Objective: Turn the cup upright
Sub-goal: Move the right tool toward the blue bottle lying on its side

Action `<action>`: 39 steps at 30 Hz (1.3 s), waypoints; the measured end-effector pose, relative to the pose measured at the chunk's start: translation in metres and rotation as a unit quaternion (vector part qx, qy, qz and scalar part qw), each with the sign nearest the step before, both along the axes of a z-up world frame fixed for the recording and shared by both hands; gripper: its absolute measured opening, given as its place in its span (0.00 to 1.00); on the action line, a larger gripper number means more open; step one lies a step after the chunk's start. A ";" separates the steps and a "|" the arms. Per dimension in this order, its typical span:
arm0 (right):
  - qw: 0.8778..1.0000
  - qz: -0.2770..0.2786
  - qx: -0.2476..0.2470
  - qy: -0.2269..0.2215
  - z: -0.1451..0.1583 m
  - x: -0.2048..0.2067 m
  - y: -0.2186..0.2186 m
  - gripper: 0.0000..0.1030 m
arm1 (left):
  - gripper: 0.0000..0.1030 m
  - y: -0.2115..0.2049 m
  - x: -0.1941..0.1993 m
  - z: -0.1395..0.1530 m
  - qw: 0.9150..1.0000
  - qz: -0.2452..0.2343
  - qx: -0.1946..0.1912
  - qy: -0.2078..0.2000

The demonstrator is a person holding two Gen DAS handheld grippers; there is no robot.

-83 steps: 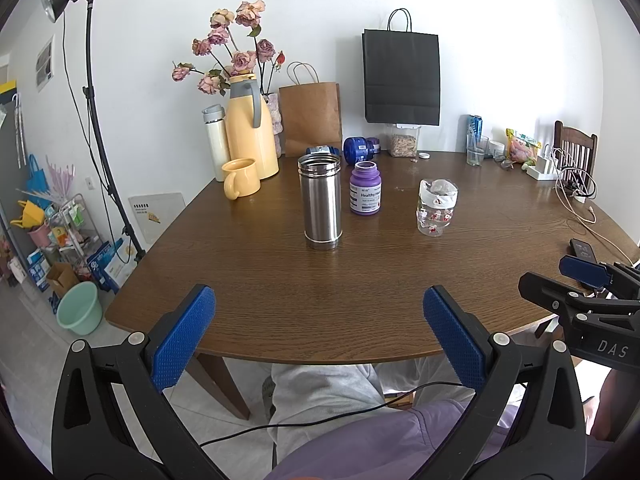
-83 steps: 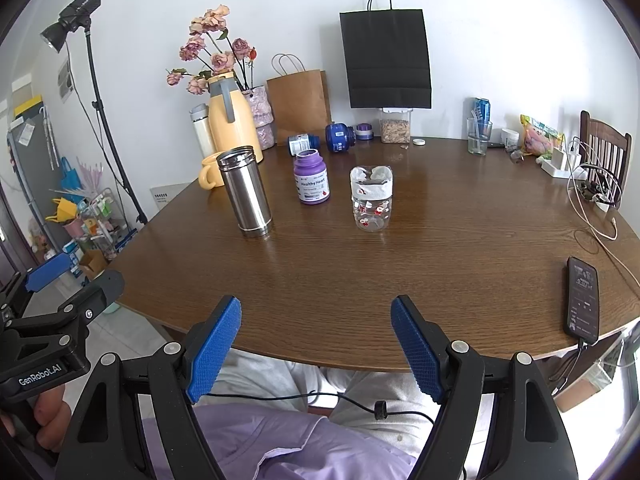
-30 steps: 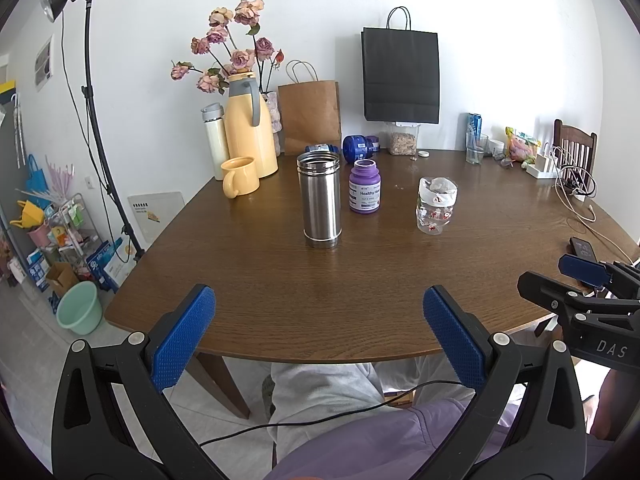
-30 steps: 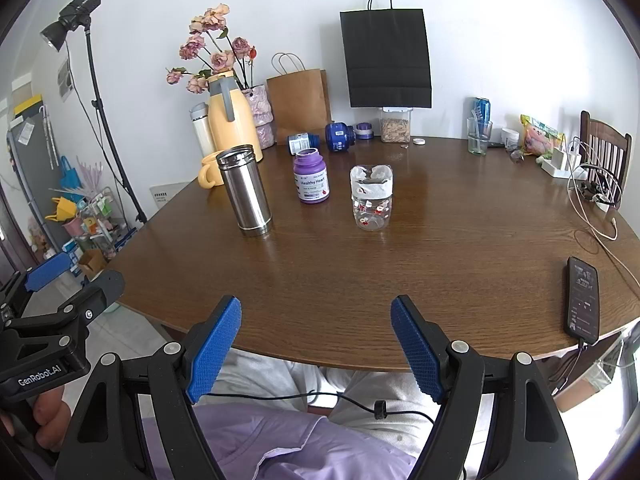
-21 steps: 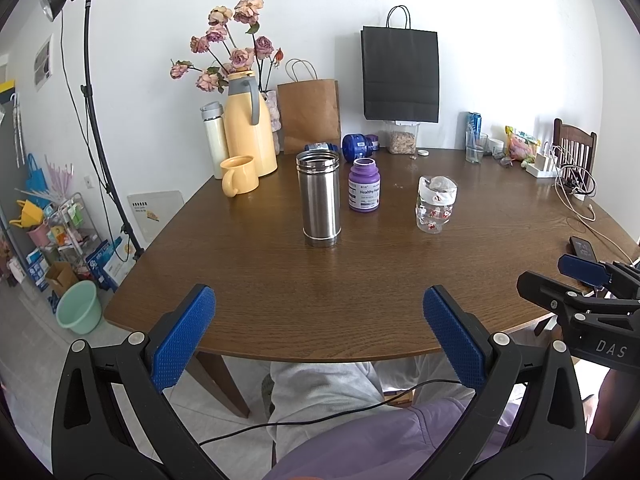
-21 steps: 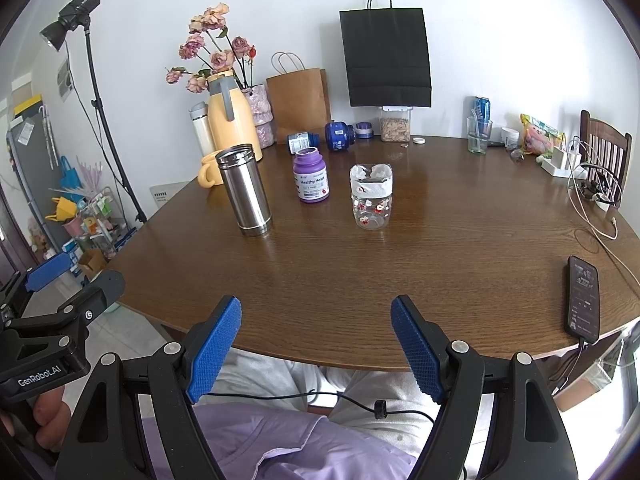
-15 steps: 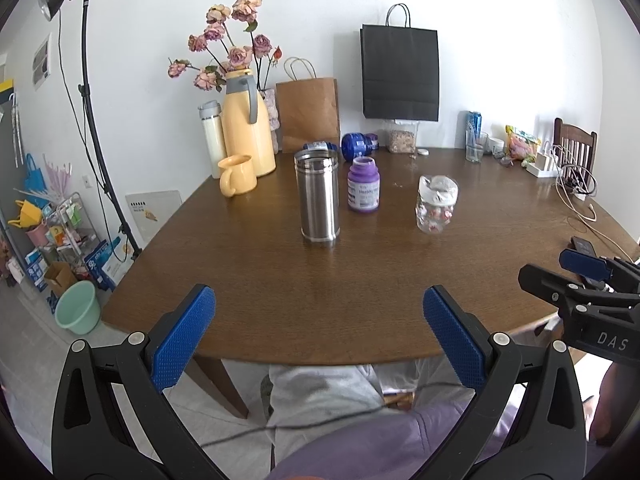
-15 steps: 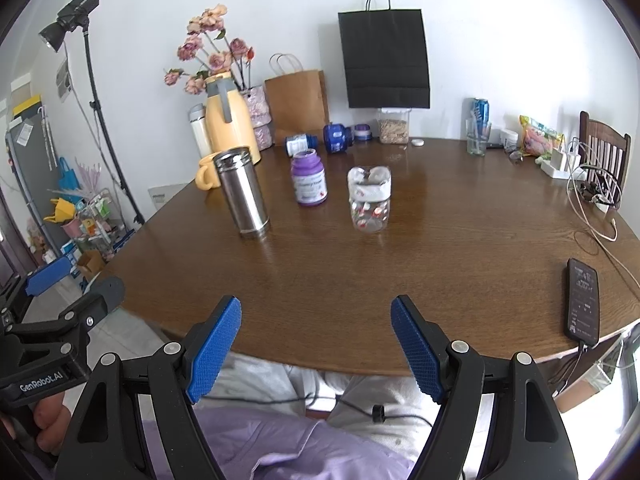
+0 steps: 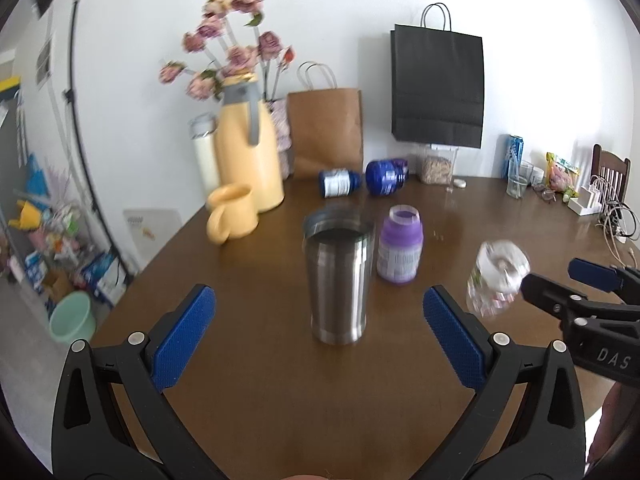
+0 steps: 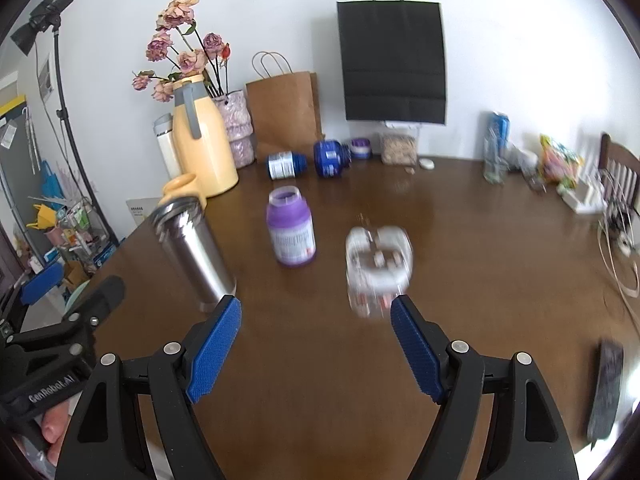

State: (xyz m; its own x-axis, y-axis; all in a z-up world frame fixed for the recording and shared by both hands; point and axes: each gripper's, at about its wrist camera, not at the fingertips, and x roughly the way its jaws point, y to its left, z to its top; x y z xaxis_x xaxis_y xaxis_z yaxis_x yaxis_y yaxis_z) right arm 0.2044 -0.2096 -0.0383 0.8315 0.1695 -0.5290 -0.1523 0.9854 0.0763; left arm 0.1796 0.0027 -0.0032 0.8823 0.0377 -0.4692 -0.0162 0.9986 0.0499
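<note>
A small clear cup (image 9: pixel 496 276) with red prints stands upside down on the brown table (image 9: pixel 280 380), its pale base on top; motion blurs it. In the right wrist view the cup (image 10: pixel 378 268) sits just beyond my right gripper (image 10: pixel 315 308), close to the right fingertip. That gripper is open and holds nothing. My left gripper (image 9: pixel 316 304) is open too, facing a steel tumbler (image 9: pixel 338 276) that stands a little ahead of its fingers. The right gripper (image 9: pixel 560 280) shows at the right of the left wrist view, next to the cup.
A purple bottle (image 10: pixel 291 232) stands between the tumbler (image 10: pixel 196 256) and the cup. At the back are a yellow jug (image 9: pixel 248 160), a yellow mug (image 9: pixel 232 220), two blue bottles lying down (image 9: pixel 360 180) and paper bags. A phone (image 10: pixel 606 392) lies near the right edge.
Both grippers have moved forward from the table's front edge out over the table, closer to the tumbler and the cup. Both stay open. The objects on the table have not moved.
</note>
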 end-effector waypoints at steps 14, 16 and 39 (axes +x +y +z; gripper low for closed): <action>0.998 -0.014 0.054 0.042 0.017 0.208 0.028 0.79 | 1.00 0.005 0.227 0.003 0.999 -0.006 0.020 0.031; 0.996 -0.022 0.065 0.050 0.010 0.242 0.036 0.79 | 1.00 0.012 0.264 -0.005 0.998 -0.003 0.006 0.069; 0.990 0.071 0.089 0.085 -0.015 0.443 0.051 0.79 | 1.00 -0.002 0.452 -0.057 0.973 -0.086 0.094 0.192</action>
State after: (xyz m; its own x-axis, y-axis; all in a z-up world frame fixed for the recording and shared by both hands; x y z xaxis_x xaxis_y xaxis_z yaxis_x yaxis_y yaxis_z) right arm 0.6470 -0.1582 -0.0537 0.6948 0.3813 -0.6098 -0.2584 0.9236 0.2831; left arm 0.6312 0.0005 -0.0605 0.6443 0.0223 -0.7644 0.2065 0.9574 0.2020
